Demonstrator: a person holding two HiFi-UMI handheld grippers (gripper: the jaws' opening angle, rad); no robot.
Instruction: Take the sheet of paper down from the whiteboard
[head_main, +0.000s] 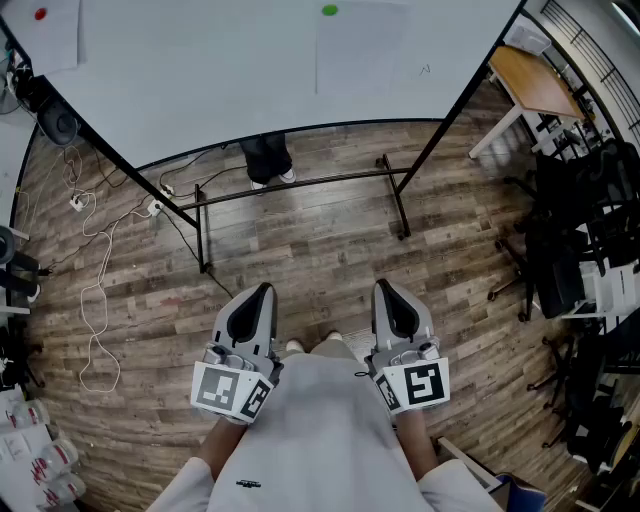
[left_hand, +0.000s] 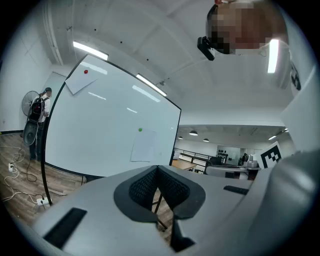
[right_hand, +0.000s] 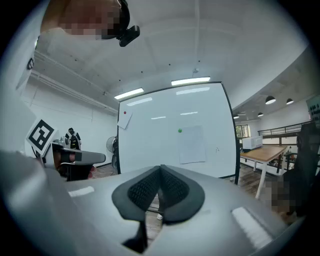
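A white sheet of paper (head_main: 360, 45) hangs on the whiteboard (head_main: 220, 90) under a green magnet (head_main: 329, 10); it also shows in the left gripper view as the sheet (left_hand: 145, 146) and in the right gripper view as the sheet (right_hand: 192, 144). A second sheet (head_main: 50, 35) hangs tilted under a red magnet (head_main: 40, 14) at the board's left. My left gripper (head_main: 264, 293) and right gripper (head_main: 385, 290) are held level near my body, well back from the board. Both are shut with nothing between the pads (left_hand: 157, 186) (right_hand: 159, 190).
The board stands on a black frame (head_main: 300, 185) over a wood floor; a person's feet (head_main: 268, 178) show behind it. White cables (head_main: 95, 290) trail on the floor at left. A wooden table (head_main: 530, 80) and black chairs (head_main: 580, 230) stand at right. A fan (left_hand: 34, 107) stands left of the board.
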